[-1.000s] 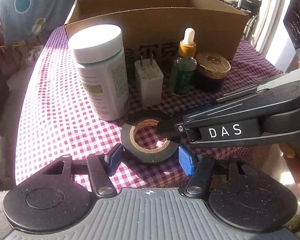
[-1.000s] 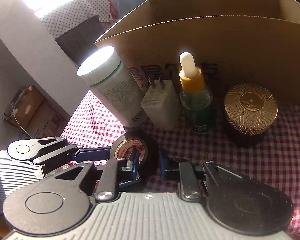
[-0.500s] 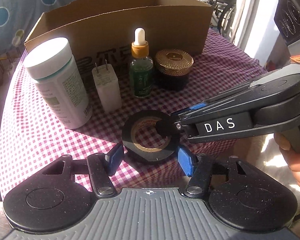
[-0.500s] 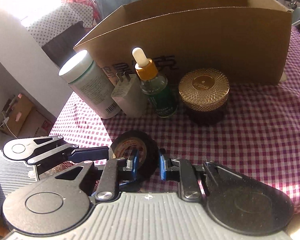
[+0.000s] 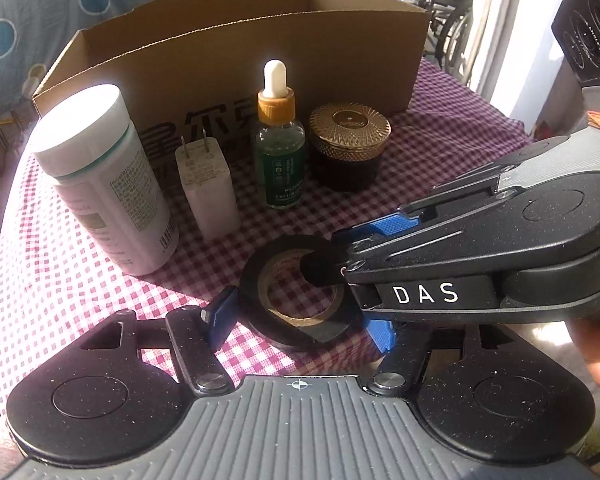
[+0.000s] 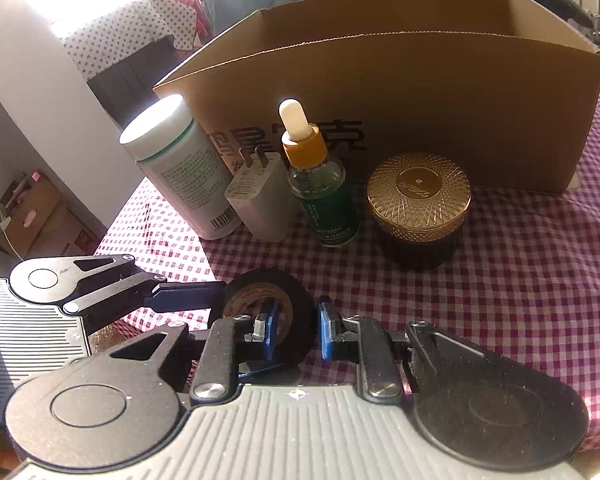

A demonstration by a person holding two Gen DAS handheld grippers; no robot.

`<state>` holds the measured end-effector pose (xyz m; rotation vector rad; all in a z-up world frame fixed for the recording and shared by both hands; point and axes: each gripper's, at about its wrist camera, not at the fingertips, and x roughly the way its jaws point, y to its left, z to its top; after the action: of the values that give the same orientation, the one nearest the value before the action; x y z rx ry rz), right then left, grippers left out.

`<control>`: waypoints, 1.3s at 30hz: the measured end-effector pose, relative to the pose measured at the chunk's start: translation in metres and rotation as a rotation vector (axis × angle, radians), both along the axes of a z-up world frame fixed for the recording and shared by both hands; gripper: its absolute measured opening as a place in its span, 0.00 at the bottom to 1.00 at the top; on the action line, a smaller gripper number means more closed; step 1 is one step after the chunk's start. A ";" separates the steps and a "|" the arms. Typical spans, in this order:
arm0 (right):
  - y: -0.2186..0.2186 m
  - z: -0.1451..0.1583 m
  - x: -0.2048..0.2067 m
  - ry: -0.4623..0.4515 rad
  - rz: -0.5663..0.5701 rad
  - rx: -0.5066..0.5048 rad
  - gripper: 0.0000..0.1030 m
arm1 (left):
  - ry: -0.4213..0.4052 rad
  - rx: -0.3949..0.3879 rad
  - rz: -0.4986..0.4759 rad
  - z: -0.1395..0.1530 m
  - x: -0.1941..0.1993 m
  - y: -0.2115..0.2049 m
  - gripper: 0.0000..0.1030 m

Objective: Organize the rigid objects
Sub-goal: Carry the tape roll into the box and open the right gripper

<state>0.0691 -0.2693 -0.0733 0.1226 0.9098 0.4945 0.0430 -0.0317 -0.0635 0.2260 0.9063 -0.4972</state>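
A black roll of tape (image 5: 296,304) is held above the checked tablecloth (image 5: 80,280) between both grippers. My left gripper (image 5: 300,320) is shut on the roll's outer sides, blue pads on each side. My right gripper (image 6: 294,328) comes in from the right and is shut on the roll's wall, one finger through its hole; the roll also shows in the right wrist view (image 6: 276,312). Behind stand a white bottle (image 5: 104,180), a white charger plug (image 5: 210,188), a green dropper bottle (image 5: 278,140) and a gold-lidded jar (image 5: 348,140).
An open cardboard box (image 5: 260,52) stands behind the row of objects, also in the right wrist view (image 6: 420,92). The table's edge runs along the left and right. A wheelchair (image 5: 448,12) and a dark speaker (image 5: 592,24) are beyond the table.
Both grippers have pulled back and risen with the tape roll, so the box and the row of objects look farther away. Both grips on the roll are unchanged.
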 end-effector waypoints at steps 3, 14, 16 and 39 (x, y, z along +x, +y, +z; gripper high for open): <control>0.001 0.000 0.000 -0.010 0.005 -0.009 0.22 | -0.001 -0.001 0.004 -0.001 0.000 0.000 0.64; 0.000 0.049 -0.028 -0.143 -0.010 -0.006 0.23 | -0.122 -0.053 0.018 0.048 -0.018 0.008 0.64; -0.001 0.070 -0.034 -0.207 -0.009 -0.004 0.23 | -0.186 -0.055 0.017 0.067 -0.022 0.010 0.64; 0.010 0.120 0.184 0.028 0.086 0.024 0.23 | 0.062 0.002 0.028 0.107 0.175 -0.002 0.64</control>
<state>0.2530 -0.2592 0.0468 0.1125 0.9395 0.5843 0.2180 -0.0341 0.0440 0.2003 0.9693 -0.4796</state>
